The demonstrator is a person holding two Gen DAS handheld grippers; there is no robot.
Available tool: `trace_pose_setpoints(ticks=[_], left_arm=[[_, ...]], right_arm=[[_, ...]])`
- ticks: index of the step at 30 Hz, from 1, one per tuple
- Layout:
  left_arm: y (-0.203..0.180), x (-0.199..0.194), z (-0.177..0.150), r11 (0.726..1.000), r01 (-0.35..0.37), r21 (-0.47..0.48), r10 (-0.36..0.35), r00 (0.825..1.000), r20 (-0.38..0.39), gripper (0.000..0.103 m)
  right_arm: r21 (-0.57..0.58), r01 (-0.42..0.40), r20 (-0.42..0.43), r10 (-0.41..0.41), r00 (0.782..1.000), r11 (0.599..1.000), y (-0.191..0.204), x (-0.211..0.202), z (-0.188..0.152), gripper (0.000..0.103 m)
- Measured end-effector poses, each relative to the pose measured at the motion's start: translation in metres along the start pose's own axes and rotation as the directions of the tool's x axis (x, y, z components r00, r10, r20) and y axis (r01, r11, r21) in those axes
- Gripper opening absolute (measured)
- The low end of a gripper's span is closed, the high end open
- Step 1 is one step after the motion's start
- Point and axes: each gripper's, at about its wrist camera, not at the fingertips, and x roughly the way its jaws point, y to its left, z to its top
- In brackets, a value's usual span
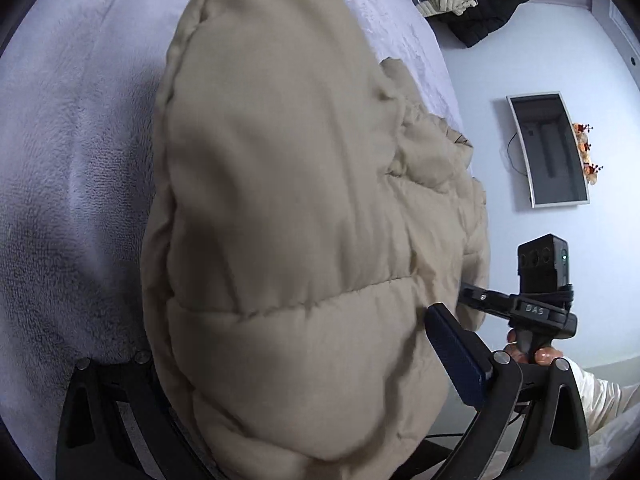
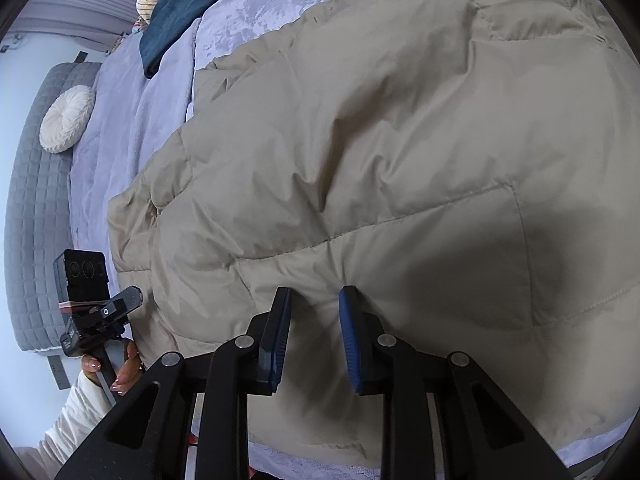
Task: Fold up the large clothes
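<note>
Right hand-held gripper [image 2: 314, 300] has its blue pads pinching a small ridge of the beige quilted puffer jacket [image 2: 360, 140], which lies spread over the lavender fleece bed [image 2: 168, 92]. Left hand-held gripper [image 1: 288, 344] has a big puffy fold bulging between its jaws, but I can't tell if it's actually clamped. That slick, lofty fabric could probably slide out of such a shallow pinch, and the fold would flop open.
</note>
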Motion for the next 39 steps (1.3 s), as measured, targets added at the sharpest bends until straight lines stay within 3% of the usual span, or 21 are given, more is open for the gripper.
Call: trace_pose_setpoints(ticks=[6,10,12,14,16,18,23,26,27,30,31,33,35,39], left_arm=[[-0.002,0.005,0.005,0.997,0.077,0.001,-0.077,0.997,-0.013,0.102],[-0.026,-0.006,-0.004,0.984,0.174,0.029,-0.173,0.984,-0.04,0.1],[-0.046,-0.008,-0.005,0.981,0.183,0.067,-0.18,0.982,-0.054,0.099],[-0.061,-0.013,-0.011,0.981,0.152,0.118,-0.145,0.988,-0.061,0.081],[-0.069,-0.018,-0.01,0.984,0.122,0.126,-0.116,0.992,-0.058,0.055],[-0.076,-0.024,-0.01,0.988,0.099,0.122,-0.094,0.994,-0.048,0.041],[-0.091,-0.031,-0.017,0.99,0.006,0.138,-0.003,1.0,-0.015,0.041],[-0.097,-0.033,-0.018,0.99,-0.04,0.135,0.042,0.999,-0.008,0.041],[-0.098,-0.034,-0.018,0.99,-0.045,0.135,0.047,0.999,-0.008,0.041],[-0.103,-0.039,-0.017,0.991,-0.046,0.129,0.047,0.999,-0.009,0.04],[-0.107,-0.042,-0.017,0.991,-0.04,0.126,0.041,0.999,-0.01,0.034],[-0.114,-0.048,-0.017,0.993,-0.016,0.114,0.018,1.0,-0.011,0.034],[-0.125,-0.055,-0.017,0.995,0.009,0.094,-0.009,1.0,-0.01,0.034],[-0.166,-0.065,-0.019,0.997,0.031,0.069,-0.031,1.0,-0.005,0.034]], right_arm=[[-0.002,-0.009,0.001,0.009,1.0,1.0,-0.002,0.003,0.0,0.027],[0.011,-0.017,0.003,0.017,1.0,1.0,-0.005,0.005,-0.001,0.027],[0.017,-0.017,0.006,0.017,1.0,1.0,-0.005,0.005,-0.002,0.028],[0.021,-0.013,0.007,0.013,1.0,1.0,-0.005,0.005,-0.002,0.028],[0.023,-0.008,0.008,0.008,1.0,1.0,-0.005,0.005,0.0,0.028],[0.028,-0.009,0.006,0.008,1.0,1.0,-0.006,0.006,0.001,0.028],[0.072,-0.034,-0.002,0.034,0.999,0.997,-0.01,0.002,0.002,0.028],[0.052,-0.023,0.001,0.023,1.0,0.998,-0.005,-0.01,0.0,0.036],[0.039,-0.015,0.012,0.015,1.0,0.999,-0.002,-0.016,-0.001,0.043],[0.002,0.014,0.059,-0.014,0.998,1.0,0.002,-0.033,-0.004,0.044],[-0.01,0.03,0.085,-0.029,0.996,1.0,0.003,-0.04,-0.005,0.044],[-0.026,0.052,0.132,-0.048,0.99,0.998,0.002,-0.05,-0.004,0.039],[-0.033,0.055,0.152,-0.05,0.987,0.998,-0.001,-0.054,0.0,0.023],[-0.043,0.045,0.16,-0.037,0.986,0.998,-0.014,-0.046,0.013,0.021]])
